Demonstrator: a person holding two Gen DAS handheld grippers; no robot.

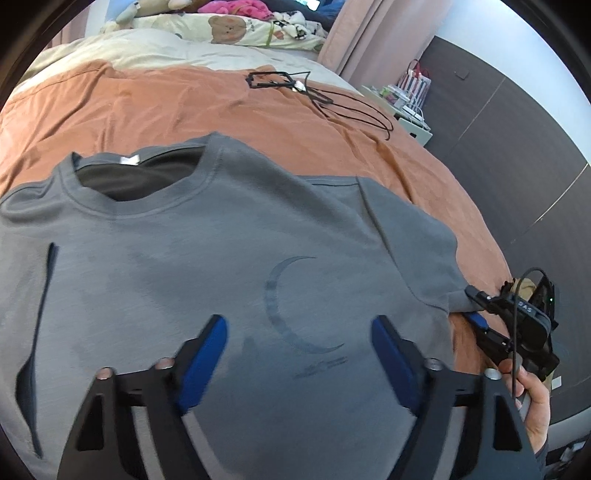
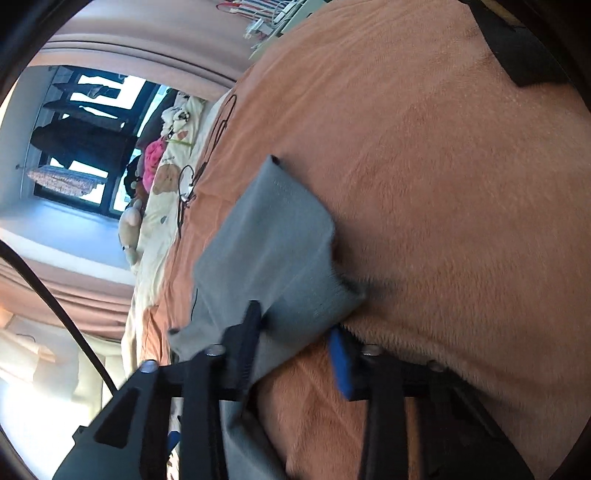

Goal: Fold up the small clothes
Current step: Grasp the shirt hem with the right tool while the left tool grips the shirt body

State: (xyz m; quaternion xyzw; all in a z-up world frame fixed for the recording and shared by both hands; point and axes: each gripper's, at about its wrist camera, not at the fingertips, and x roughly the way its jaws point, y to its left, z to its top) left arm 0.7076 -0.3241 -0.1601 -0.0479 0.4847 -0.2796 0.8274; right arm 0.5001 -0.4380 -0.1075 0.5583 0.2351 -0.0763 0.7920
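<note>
A grey T-shirt with a dark crescent print lies flat on the orange blanket, front up and collar away from me. My left gripper hovers open over its lower chest, blue pads wide apart and nothing between them. My right gripper is at the hem of the shirt's right sleeve. In the right wrist view the sleeve reaches between the jaws of the right gripper. The cloth lies against one finger, and a strip of blanket shows before the blue pad, so the jaws stand apart.
A black cable with a small frame lies on the blanket beyond the shirt. Bear-print bedding and plush toys are at the bed's head. A curtain, a bedside table and a dark wardrobe stand to the right. A hand holds the right gripper.
</note>
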